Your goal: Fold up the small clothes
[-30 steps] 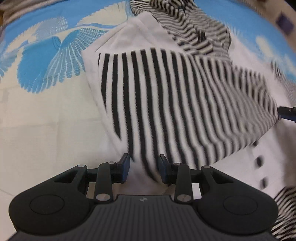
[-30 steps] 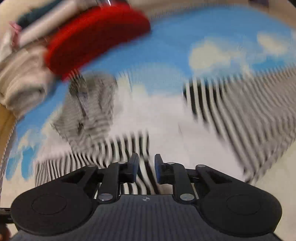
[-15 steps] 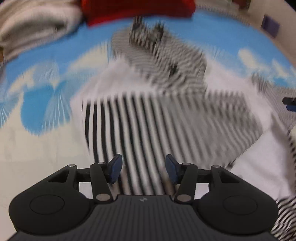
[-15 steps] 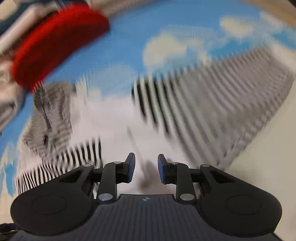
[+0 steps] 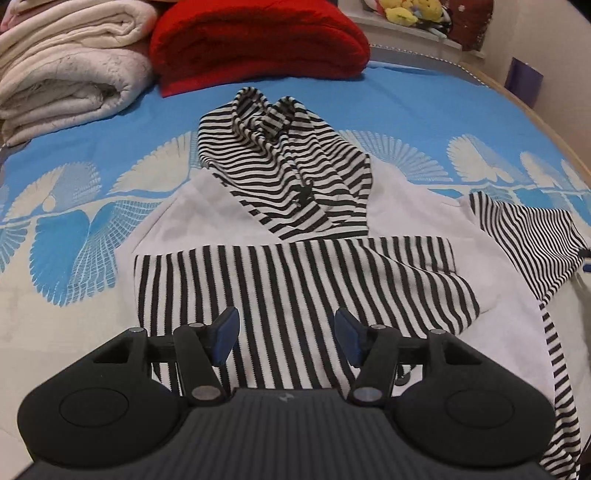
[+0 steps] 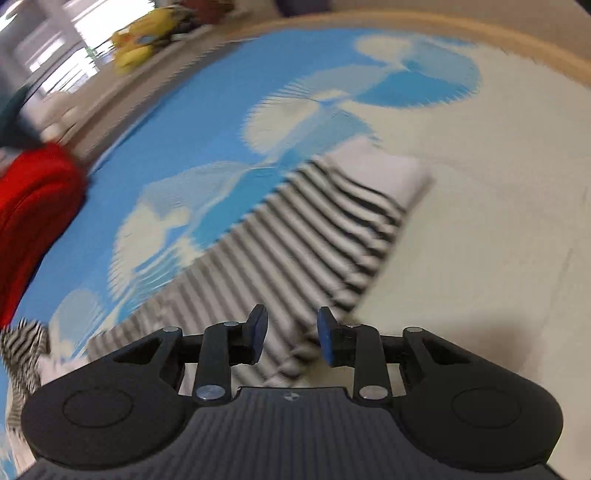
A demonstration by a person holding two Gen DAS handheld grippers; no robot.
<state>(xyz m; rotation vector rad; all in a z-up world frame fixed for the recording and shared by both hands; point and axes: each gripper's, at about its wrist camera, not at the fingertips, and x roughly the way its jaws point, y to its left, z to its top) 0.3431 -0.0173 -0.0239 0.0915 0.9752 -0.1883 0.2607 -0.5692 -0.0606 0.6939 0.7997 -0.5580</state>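
A small white hooded top with black-and-white stripes (image 5: 295, 288) lies on the bed. Its striped hood (image 5: 280, 173) points away from me. The left striped sleeve is folded across the body. My left gripper (image 5: 286, 336) is open and empty, hovering over that folded sleeve. The other striped sleeve (image 5: 532, 243) stretches out to the right; it also shows in the right wrist view (image 6: 314, 236), blurred. My right gripper (image 6: 290, 336) is open and empty just above that sleeve near its body end.
The bed has a blue and cream patterned cover (image 5: 74, 229). A folded red blanket (image 5: 255, 40) and rolled cream blankets (image 5: 62, 70) lie at the far side. The bed's wooden edge (image 6: 480, 29) curves past the sleeve.
My left gripper let go of the striped sleeve, opened wide and drew back. My right gripper opened and swung right along the outstretched sleeve.
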